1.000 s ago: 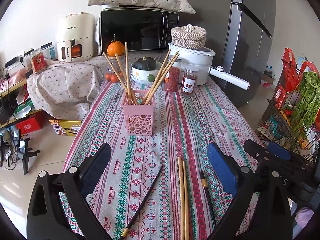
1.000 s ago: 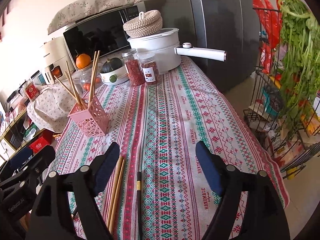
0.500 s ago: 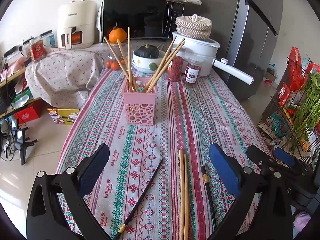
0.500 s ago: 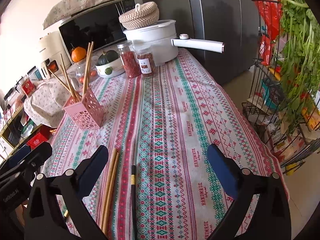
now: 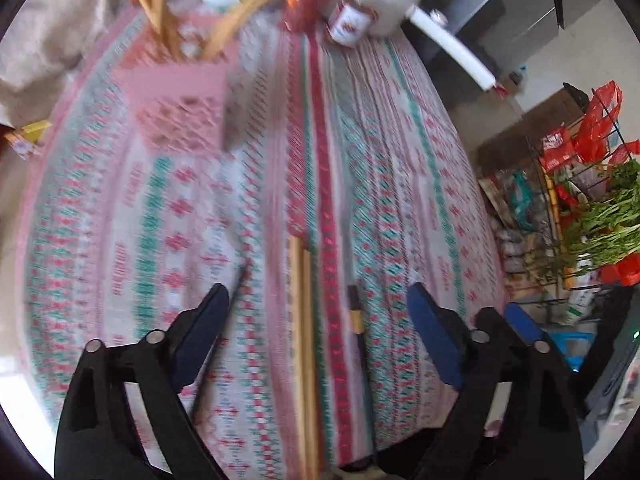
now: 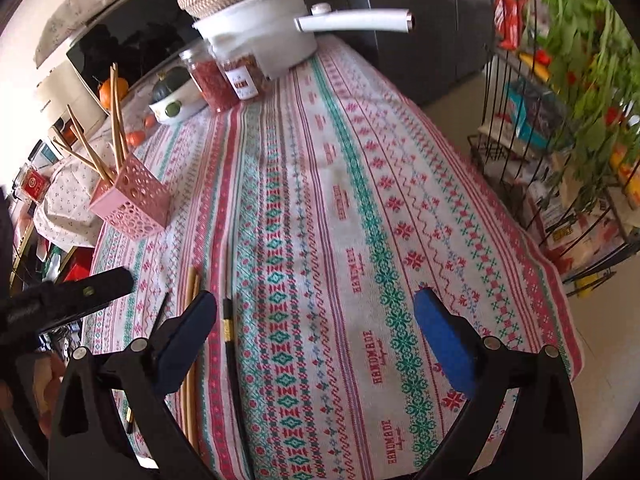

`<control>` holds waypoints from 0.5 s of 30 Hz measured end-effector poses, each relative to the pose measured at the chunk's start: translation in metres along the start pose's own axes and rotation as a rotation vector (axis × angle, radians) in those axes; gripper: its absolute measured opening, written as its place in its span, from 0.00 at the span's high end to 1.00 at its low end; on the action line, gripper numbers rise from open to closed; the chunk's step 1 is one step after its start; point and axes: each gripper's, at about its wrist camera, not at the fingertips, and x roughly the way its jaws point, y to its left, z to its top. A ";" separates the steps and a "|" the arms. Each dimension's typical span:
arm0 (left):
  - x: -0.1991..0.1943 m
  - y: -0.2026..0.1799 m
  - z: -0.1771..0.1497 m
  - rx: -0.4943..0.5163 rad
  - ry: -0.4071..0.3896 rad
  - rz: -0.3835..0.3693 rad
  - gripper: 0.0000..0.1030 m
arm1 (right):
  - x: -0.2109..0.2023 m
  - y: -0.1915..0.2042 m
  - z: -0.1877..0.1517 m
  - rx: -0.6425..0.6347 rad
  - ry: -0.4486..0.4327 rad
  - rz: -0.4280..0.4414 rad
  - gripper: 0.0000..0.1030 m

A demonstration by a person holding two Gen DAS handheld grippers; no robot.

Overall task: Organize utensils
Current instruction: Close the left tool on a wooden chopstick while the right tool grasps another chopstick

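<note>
Left gripper (image 5: 316, 300) fingers apart, just closing, straddling wooden chopsticks (image 5: 302, 320), nothing gripped; right gripper (image 6: 316, 304) fingers wide, empty.

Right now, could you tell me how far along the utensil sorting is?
Done: several wooden chopsticks already stand in the pink holder. In hand: nothing; the left gripper, its jaws just narrowing, hangs open over the wooden pair on the tablecloth, and the right gripper is open too. Left: the wooden pair and two black chopsticks still lie loose.
</note>
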 end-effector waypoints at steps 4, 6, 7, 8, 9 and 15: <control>0.028 0.003 0.003 -0.051 0.076 0.004 0.51 | 0.005 -0.007 -0.001 0.016 0.044 0.035 0.07; 0.034 -0.001 0.004 -0.024 0.053 0.079 0.62 | 0.007 -0.011 -0.001 0.031 0.063 0.056 0.07; 0.035 -0.002 0.004 -0.016 0.046 0.093 0.64 | 0.008 -0.012 -0.001 0.038 0.071 0.064 0.07; 0.037 -0.004 0.004 -0.007 0.039 0.107 0.67 | 0.009 -0.015 -0.001 0.046 0.079 0.071 0.07; 0.038 -0.006 0.004 0.002 0.034 0.116 0.70 | 0.009 -0.015 -0.001 0.049 0.084 0.072 0.07; 0.047 -0.016 0.004 0.047 0.027 0.186 0.77 | 0.008 -0.019 0.000 0.059 0.084 0.082 0.07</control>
